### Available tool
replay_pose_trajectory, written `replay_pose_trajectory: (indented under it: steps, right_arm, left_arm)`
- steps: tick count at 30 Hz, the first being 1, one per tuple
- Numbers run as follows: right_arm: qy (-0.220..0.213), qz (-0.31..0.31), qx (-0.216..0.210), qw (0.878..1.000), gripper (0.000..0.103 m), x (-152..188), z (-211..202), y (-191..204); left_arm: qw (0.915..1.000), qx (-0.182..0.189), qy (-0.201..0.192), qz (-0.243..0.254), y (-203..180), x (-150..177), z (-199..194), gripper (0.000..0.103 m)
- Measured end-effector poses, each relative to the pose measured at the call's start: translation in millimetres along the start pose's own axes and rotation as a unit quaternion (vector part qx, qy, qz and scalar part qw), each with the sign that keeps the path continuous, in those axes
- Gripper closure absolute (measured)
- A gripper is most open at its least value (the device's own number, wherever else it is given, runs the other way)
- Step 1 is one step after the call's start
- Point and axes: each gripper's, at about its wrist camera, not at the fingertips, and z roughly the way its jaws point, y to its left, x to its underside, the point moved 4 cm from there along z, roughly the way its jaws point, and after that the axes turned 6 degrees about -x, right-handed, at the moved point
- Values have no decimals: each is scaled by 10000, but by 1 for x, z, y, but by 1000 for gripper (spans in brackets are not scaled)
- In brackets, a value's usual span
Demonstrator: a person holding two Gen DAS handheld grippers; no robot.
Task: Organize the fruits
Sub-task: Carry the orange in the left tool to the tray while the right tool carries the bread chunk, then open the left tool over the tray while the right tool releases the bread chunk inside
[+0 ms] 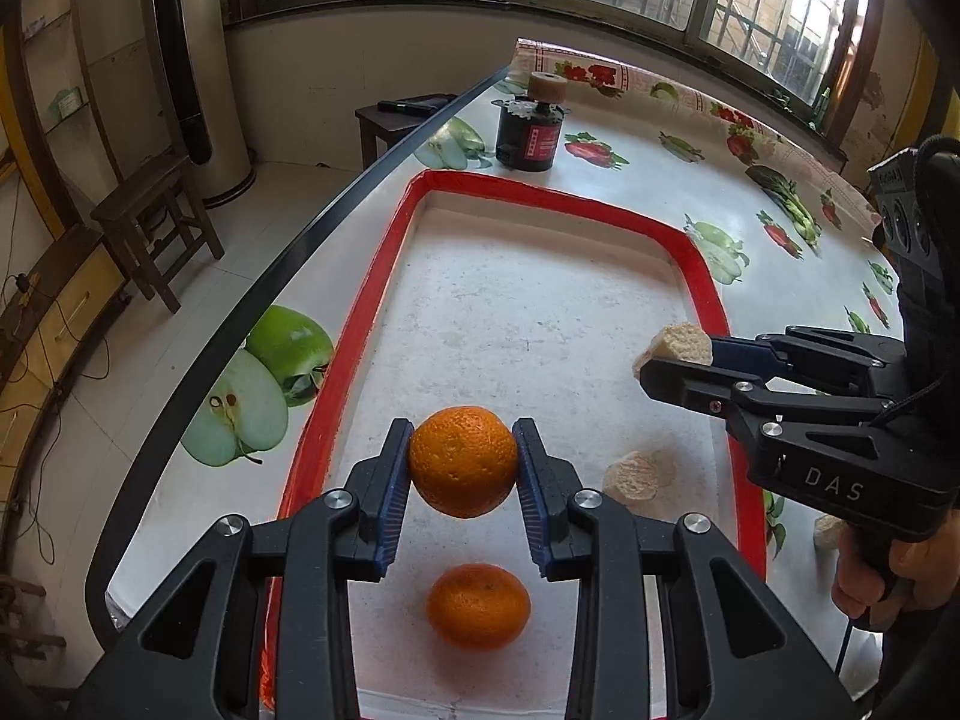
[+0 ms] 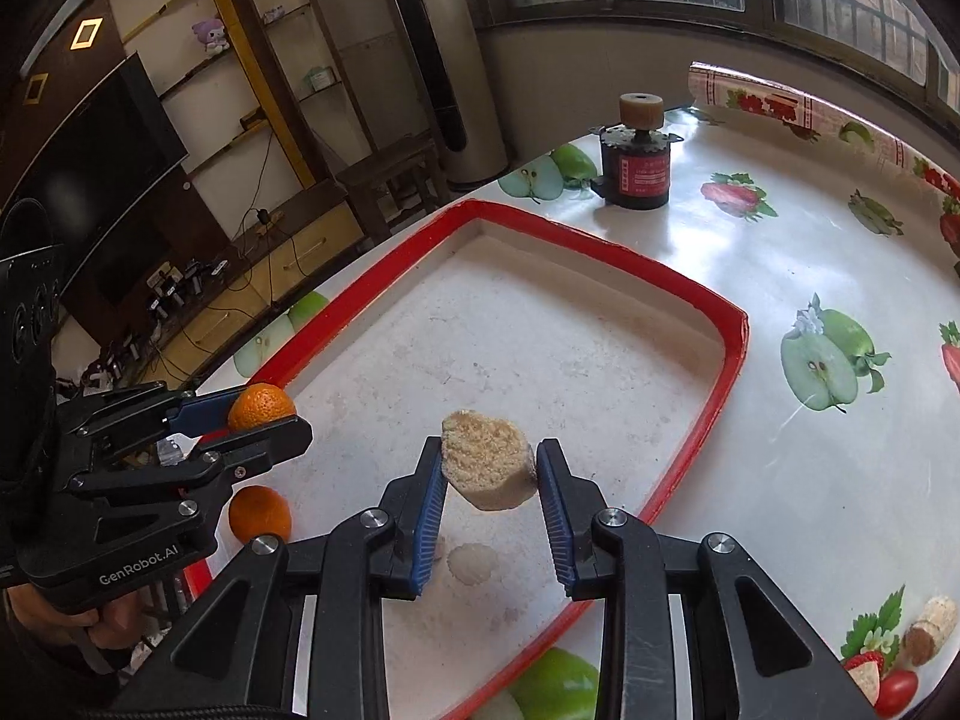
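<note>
My left gripper (image 1: pixel 462 429) is shut on an orange (image 1: pixel 462 468) and holds it above the near end of a red-rimmed white tray (image 1: pixel 540 192). A second orange (image 1: pixel 478 606) lies on the tray floor just below it. My right gripper (image 2: pixel 490 447) is shut on a beige, crumbly chunk (image 2: pixel 489 468) over the tray (image 2: pixel 600 246). Another beige chunk (image 2: pixel 473 563) rests on the tray beneath. The right wrist view shows the left gripper (image 2: pixel 267 414) at the left with its orange (image 2: pixel 261 407), and the second orange (image 2: pixel 260 513) below it.
A black cylinder with a wooden spool on top (image 1: pixel 531 132) stands on the fruit-print tablecloth beyond the tray. Two loose beige pieces (image 2: pixel 930 630) lie on the table right of the tray. The table's dark edge (image 1: pixel 300 252) runs along the left, with a stool (image 1: pixel 150 210) on the floor.
</note>
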Motion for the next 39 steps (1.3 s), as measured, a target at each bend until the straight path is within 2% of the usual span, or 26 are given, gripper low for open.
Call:
replay_pose_trajectory:
  steps: [8, 15, 18, 20, 26, 29, 39]
  right_arm:
    - [239, -96, 85, 9996, 72, -1, 25, -2]
    - [270, -68, 161, 9995, 67, 4, 26, -5]
    - [132, -46, 134, 9998, 57, 4, 13, -4]
    - [4, -56, 189, 9998, 51, 5, 0, -3]
    - [-313, -23, 169, 9994, 50, 15, -44, 3]
    - [-452, 54, 210, 9987, 46, 24, -66, 2]
    - [-675, 403, 470, 9958, 45, 69, -120, -19]
  left_arm:
    - [9993, -54, 380, 31, -1, 8, 23, 72]
    - [9993, -222, 298, 71, -3, 11, 16, 64]
    - [9995, -276, 176, -11, -1, 12, 6, 53]
    - [9995, -282, 111, -48, 1, 12, -2, 53]
    - [9997, -213, -61, -123, -2, 16, -24, 53]
    - [9997, -169, -142, -132, -6, 19, -34, 53]
    - [9996, -7, -287, -18, -27, 29, -60, 50]
